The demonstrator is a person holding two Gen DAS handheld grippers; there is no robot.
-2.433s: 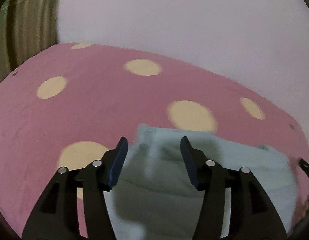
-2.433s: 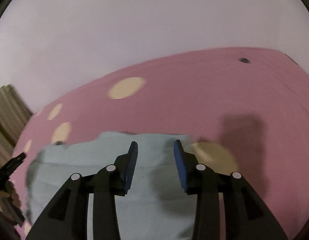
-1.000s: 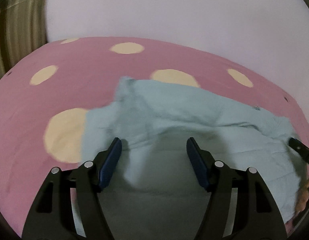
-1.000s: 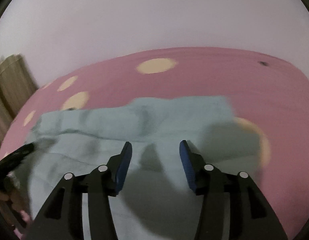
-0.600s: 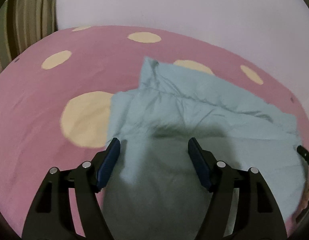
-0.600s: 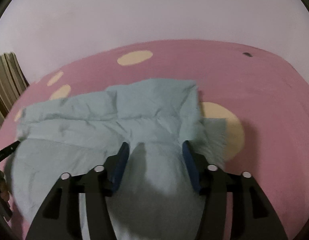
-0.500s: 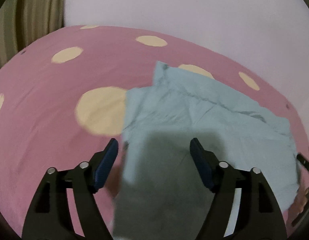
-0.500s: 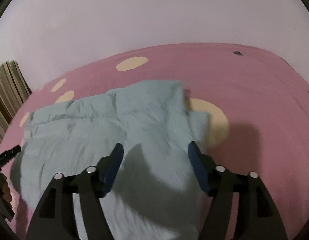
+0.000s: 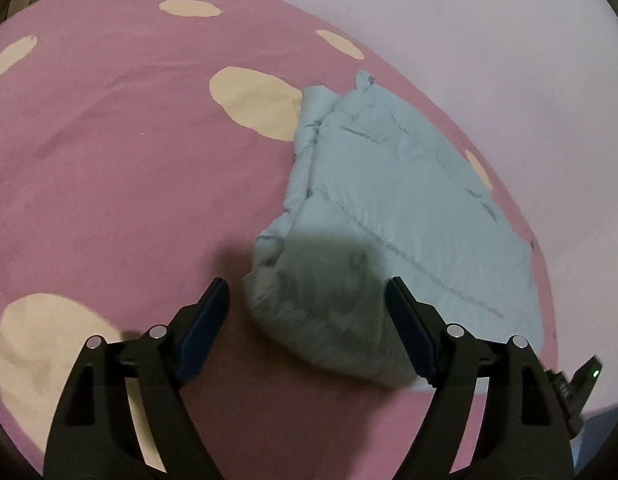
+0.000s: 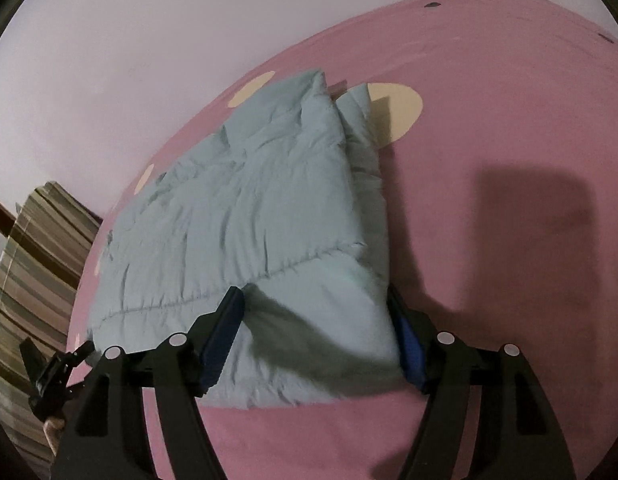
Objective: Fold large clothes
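Observation:
A pale blue-green garment (image 9: 389, 208) lies folded and rumpled on a pink bedsheet with cream dots (image 9: 129, 160). My left gripper (image 9: 305, 284) hovers over the garment's near left corner. Its jaws are opening, and the cloth lies under the gap with neither pad pressing on it. In the right wrist view the garment (image 10: 249, 208) stretches away to the left. My right gripper (image 10: 313, 292) straddles its near right corner. These jaws are opening too, and the right pad stands just beside the cloth's edge. Each gripper shows at the edge of the other view (image 9: 581, 380) (image 10: 53, 372).
A pale wall runs behind the bed. A striped curtain (image 10: 29, 280) hangs at the left beyond the sheet. Bare pink sheet (image 10: 509, 200) spreads right of the garment and also left of it (image 9: 109, 220). The bed's near edge shows at the lower right (image 9: 605, 420).
Both pairs of jaws have widened and the cloth has dropped out of them onto the sheet. Both grippers have drawn back to the garment's near corners, rolling as they moved.

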